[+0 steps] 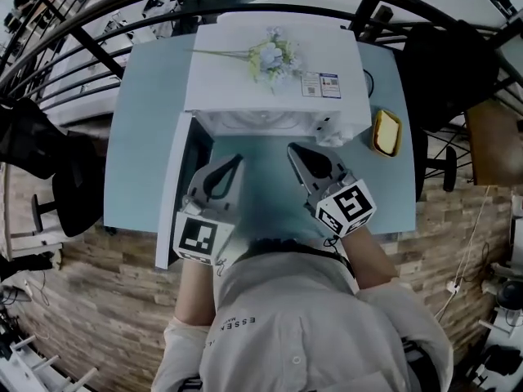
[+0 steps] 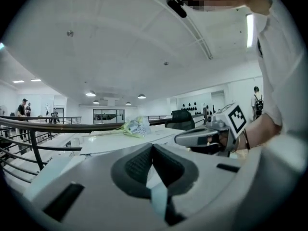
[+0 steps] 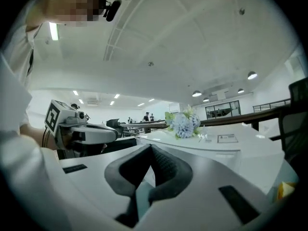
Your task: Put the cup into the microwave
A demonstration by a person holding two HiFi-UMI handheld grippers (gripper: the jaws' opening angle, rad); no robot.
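Note:
The white microwave [image 1: 245,84] stands on the pale blue table [image 1: 147,137], its door [image 1: 174,188] swung open to the left. Its round turntable [image 1: 253,122] shows just inside the opening. I cannot pick out a cup in any view. My left gripper [image 1: 238,158] [image 2: 152,147] hangs in front of the opening, jaws shut with nothing between them. My right gripper [image 1: 291,148] [image 3: 152,148] is beside it to the right, also shut and empty. Both point about level toward the microwave.
A bunch of pale flowers [image 1: 274,55] [image 3: 183,124] lies on the microwave's top. A yellow object [image 1: 386,131] sits on the table to the right. Black chairs [image 1: 445,64] stand at the right and left. A dark railing [image 1: 98,51] curves behind.

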